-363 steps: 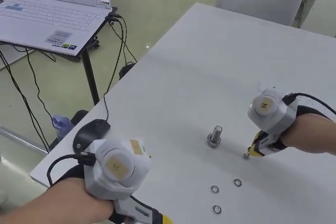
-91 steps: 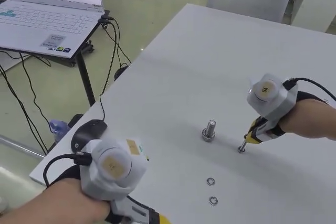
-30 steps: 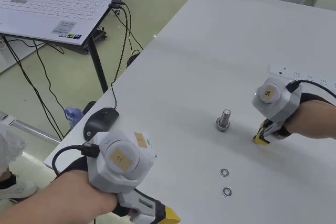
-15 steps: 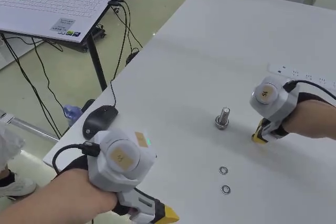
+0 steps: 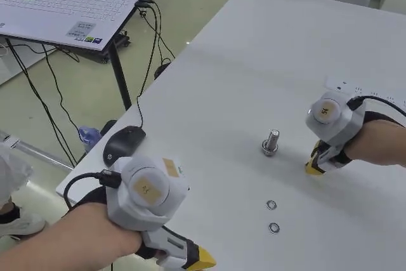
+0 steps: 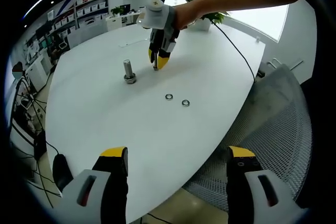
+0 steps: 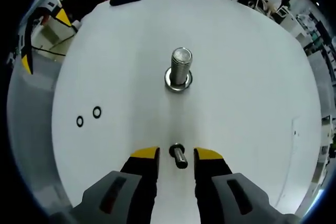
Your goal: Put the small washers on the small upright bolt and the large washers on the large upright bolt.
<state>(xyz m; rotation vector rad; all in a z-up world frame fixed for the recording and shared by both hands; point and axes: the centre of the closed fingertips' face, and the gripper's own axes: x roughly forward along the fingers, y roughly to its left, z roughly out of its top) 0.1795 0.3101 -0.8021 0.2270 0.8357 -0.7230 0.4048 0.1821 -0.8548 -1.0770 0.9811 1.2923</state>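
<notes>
Centrally on the white workbench (image 5: 241, 61) stands the large bolt (image 5: 271, 142), upright. The small bolt (image 7: 178, 158) rises near it, between the narrowly parted jaws of the right gripper (image 7: 176, 153), which flank it without gripping. Two washers (image 5: 271, 205) lie flat, nearer the person. At the near edge, the left gripper (image 6: 177, 153) is spread wide and holds nothing. A mouse (image 5: 124, 143) sits at the table corner; a laptop (image 5: 70, 4) stands over pale flooring (image 5: 82, 93).

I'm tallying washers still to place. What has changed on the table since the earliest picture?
One loose washer has gone: three lay on the table earlier, two washers lie there now. Where it went is unclear. The right gripper stays at the small bolt, open astride it; the left gripper stays by the table's near edge; the large bolt has not moved.
</notes>
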